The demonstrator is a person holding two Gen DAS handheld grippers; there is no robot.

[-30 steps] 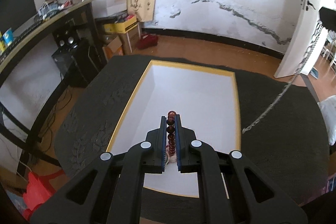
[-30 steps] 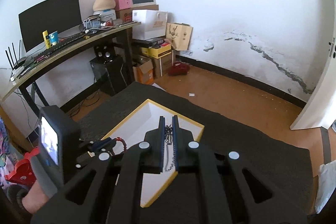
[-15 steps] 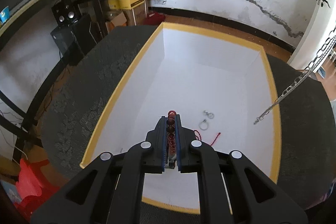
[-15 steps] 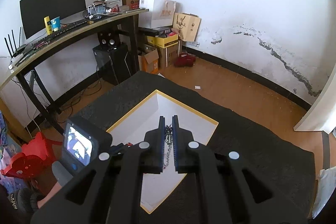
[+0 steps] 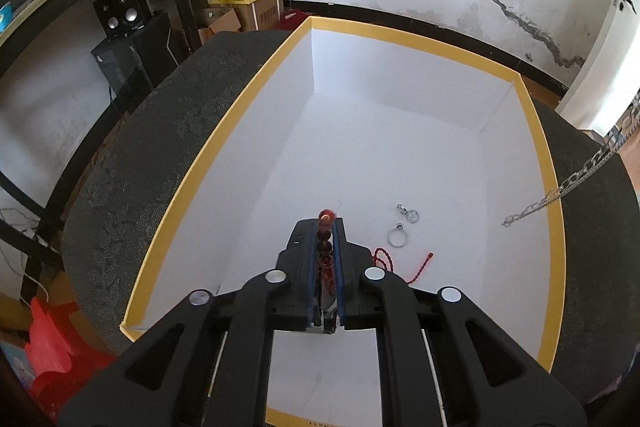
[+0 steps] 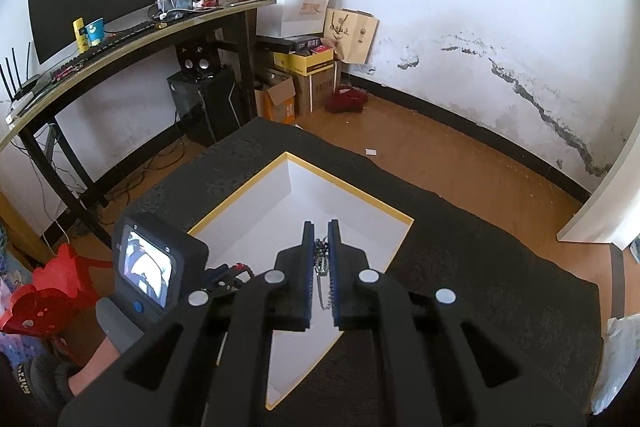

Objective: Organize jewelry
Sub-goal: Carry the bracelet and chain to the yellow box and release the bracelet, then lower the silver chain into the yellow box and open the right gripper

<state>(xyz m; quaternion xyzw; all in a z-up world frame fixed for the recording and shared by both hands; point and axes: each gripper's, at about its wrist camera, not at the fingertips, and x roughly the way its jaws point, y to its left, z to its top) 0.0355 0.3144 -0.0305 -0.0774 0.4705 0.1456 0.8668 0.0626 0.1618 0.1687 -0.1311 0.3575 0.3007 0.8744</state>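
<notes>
My left gripper (image 5: 325, 223) is shut on a dark red bead bracelet (image 5: 325, 227) and holds it low inside a white box with a yellow rim (image 5: 224, 139). On the box floor lie two small silver rings (image 5: 398, 237) and a red twisted cord (image 5: 404, 265). My right gripper (image 6: 320, 231) is shut on a silver chain (image 6: 321, 259), high above the box (image 6: 256, 187). The chain hangs in from the right over the box rim in the left wrist view (image 5: 560, 189). The left gripper's body (image 6: 148, 267) shows at the lower left of the right wrist view.
The box sits on a dark grey round table (image 5: 160, 115). A desk (image 6: 120, 39) with a monitor stands at the left, cardboard boxes (image 6: 308, 67) by the wall. A red stool (image 6: 48, 291) is on the floor at left.
My left gripper has moved down and forward into the box with the bracelet; the rings and cord came into view. My right gripper has risen a little with the chain.
</notes>
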